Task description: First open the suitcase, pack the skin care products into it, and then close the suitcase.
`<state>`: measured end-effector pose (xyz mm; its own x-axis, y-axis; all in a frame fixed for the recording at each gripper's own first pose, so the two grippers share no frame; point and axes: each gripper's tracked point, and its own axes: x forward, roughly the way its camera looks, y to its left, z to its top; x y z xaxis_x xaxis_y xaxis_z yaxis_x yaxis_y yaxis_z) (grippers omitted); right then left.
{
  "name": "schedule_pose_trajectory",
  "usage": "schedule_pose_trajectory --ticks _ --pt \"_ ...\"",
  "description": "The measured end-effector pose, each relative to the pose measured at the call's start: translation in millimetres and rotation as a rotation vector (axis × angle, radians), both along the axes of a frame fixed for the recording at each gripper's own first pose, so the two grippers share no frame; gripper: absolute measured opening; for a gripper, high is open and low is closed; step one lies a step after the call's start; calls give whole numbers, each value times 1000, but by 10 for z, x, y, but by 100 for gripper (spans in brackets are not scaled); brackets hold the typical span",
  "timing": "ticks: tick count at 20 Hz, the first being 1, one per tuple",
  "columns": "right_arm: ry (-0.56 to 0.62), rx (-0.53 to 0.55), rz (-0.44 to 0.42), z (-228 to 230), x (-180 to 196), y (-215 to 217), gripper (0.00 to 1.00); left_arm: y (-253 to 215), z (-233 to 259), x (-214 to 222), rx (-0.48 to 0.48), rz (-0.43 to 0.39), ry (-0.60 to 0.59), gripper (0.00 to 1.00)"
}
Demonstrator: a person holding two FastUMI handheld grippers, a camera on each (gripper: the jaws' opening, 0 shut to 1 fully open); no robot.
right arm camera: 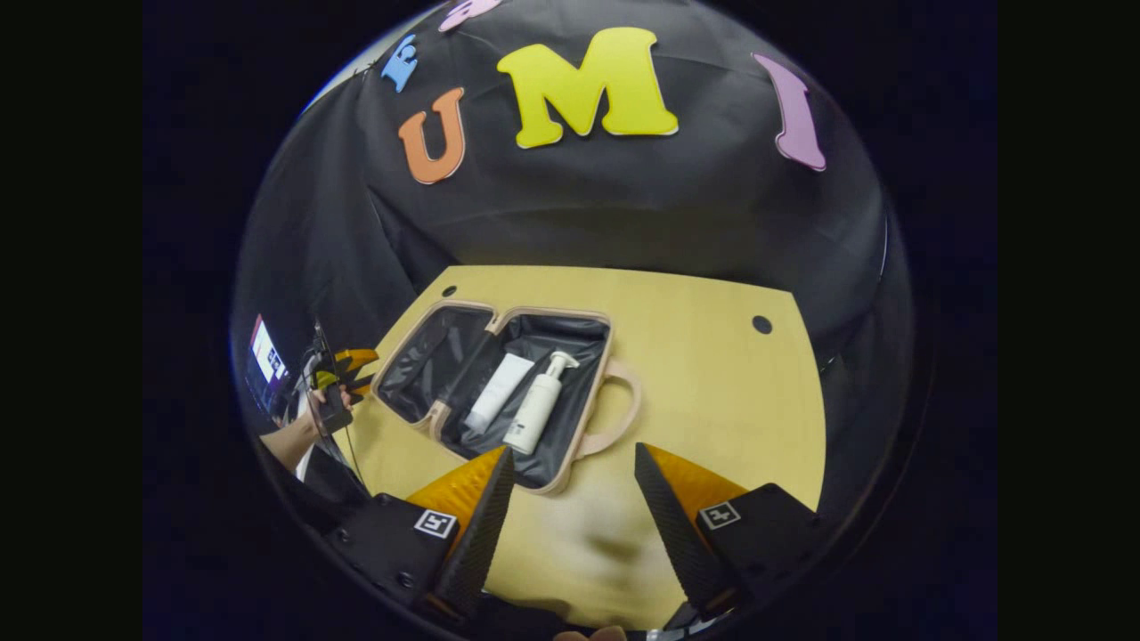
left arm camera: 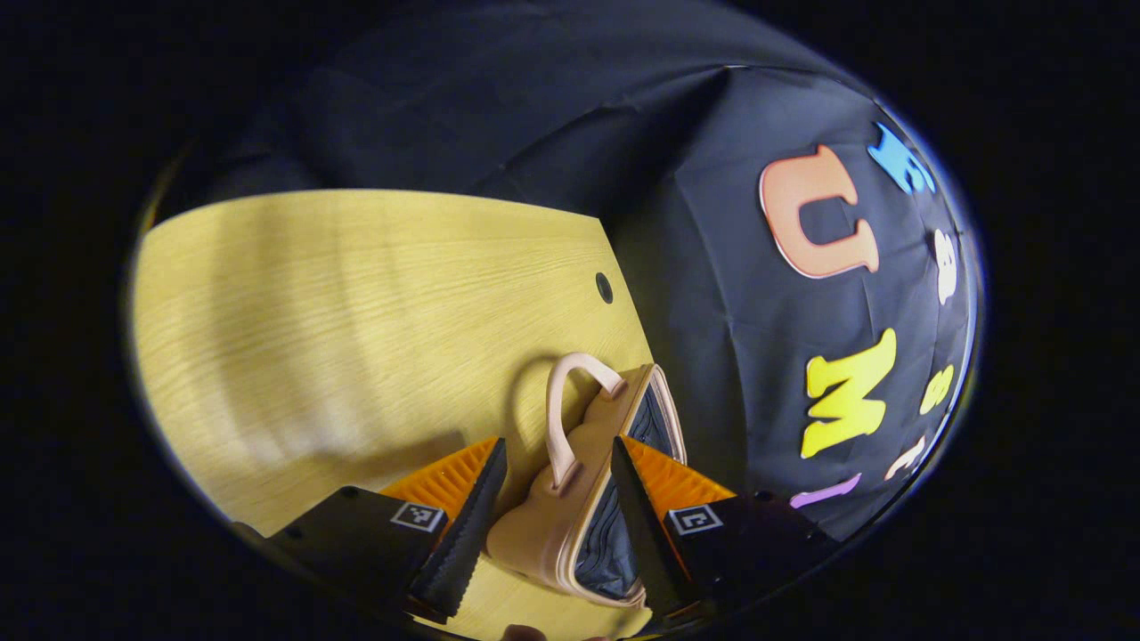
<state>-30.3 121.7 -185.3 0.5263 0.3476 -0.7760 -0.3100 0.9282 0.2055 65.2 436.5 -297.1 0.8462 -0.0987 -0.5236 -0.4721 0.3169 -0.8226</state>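
Note:
The pink suitcase [right arm camera: 595,392] lies open and flat on the table, both dark-lined halves facing up. A white tube [right arm camera: 499,392] and a white pump bottle [right arm camera: 538,405] lie side by side in the half that carries the handle [right arm camera: 623,418]. My right gripper [right arm camera: 574,448] hovers open just in front of that half, with nothing between its fingers. My left gripper [left arm camera: 557,440] is open too. The suitcase shell [left arm camera: 543,525] and its handle [left arm camera: 561,418] show between its fingers; whether they touch it I cannot tell. The left gripper [right arm camera: 352,372] sits at the suitcase's far-left edge, held by a hand [right arm camera: 303,427].
The light wooden table [right arm camera: 730,409] has bare room to the right of the suitcase and in front of it. Small round holes [right arm camera: 761,324] mark its back corners. A lit screen [right arm camera: 267,352] stands off the table's left side. Black cloth walls close the booth behind.

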Motion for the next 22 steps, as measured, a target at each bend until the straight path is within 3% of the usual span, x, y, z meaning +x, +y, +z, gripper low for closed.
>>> schedule_pose_trajectory --ticks 5,6,7,8,9,10,12,13,14,15,19,20,21,22 --pt "-21 -23 19 62 2 92 80 26 -260 332 -87 42 -11 70" --pt "-22 -21 13 73 3 90 75 29 -299 369 -99 43 -6 68" --pt "-25 -25 8 80 -7 79 80 23 -307 424 -109 49 -1 76" --pt "-32 -32 7 83 -9 56 80 43 -321 474 -114 54 1 60" --pt "-43 -49 12 80 -10 24 80 68 -325 495 -107 58 0 53" --pt "-58 -65 19 82 -4 -14 80 118 -303 514 -97 67 -3 34" --pt "-73 -79 13 124 -25 -78 80 169 -300 548 -92 73 13 30" --pt "-85 -66 -6 167 -9 -110 81 139 -286 552 -85 66 25 18" --pt "-95 -50 -30 204 12 -130 76 128 -266 540 -65 60 37 16" --pt "-104 -37 -50 229 26 -167 81 132 -227 541 -43 54 40 12" --pt "-177 -28 -124 374 113 -421 81 113 332 612 61 42 -16 6" --pt "-205 -31 -152 428 145 -512 81 47 518 644 109 18 -33 6" --pt "-233 -31 -179 484 174 -594 81 -21 730 663 171 -10 -50 14" --pt "-261 -32 -206 535 193 -684 81 -97 945 699 224 -33 -75 5"
